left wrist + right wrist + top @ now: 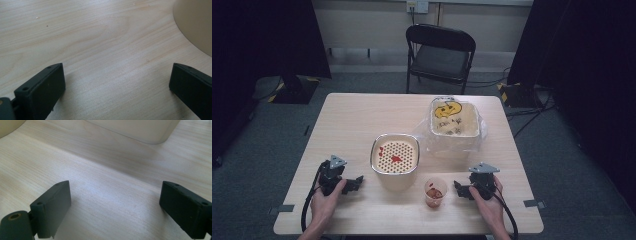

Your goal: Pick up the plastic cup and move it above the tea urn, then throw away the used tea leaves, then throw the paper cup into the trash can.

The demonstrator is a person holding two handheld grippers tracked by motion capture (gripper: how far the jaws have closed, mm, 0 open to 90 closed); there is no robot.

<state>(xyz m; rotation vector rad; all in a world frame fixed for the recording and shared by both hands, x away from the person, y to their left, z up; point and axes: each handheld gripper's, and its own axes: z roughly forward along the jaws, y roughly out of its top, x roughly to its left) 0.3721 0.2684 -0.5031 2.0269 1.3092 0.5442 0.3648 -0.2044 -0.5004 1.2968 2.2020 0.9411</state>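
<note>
Pale wood grain runs under both of my grippers, and that tells me most of what I need: each one rests low on the table (362, 115) near my edge, parked rather than working. My left gripper (357, 182) sits at the left with its jaws spread wide and nothing between them, only bare tabletop in the left gripper view. My right gripper (459, 189) mirrors it on the other side, jaws as wide apart as they go, also holding nothing.

I judge this as a ready stance: both claws point inward toward the middle, where the things to be handled stand. Nearest my right gripper, just to its left, is a small clear plastic cup (435, 192) standing upright, with something red and pale in its bottom; I cannot tell what it is. Beyond it, between the two grippers and farther up the table, is a metal basin holding a perforated cream strainer (395, 153), with a few red scraps lying on the holes. Its curved side fills the top right corner of the left gripper view.

Farther back and to the right stands a cream bin (454, 119) lined with a clear plastic bag (479, 132) that spills over its rim; inside I see a yellow piece and some dark bits. Cup and bin are well apart, the strainer between.
</note>
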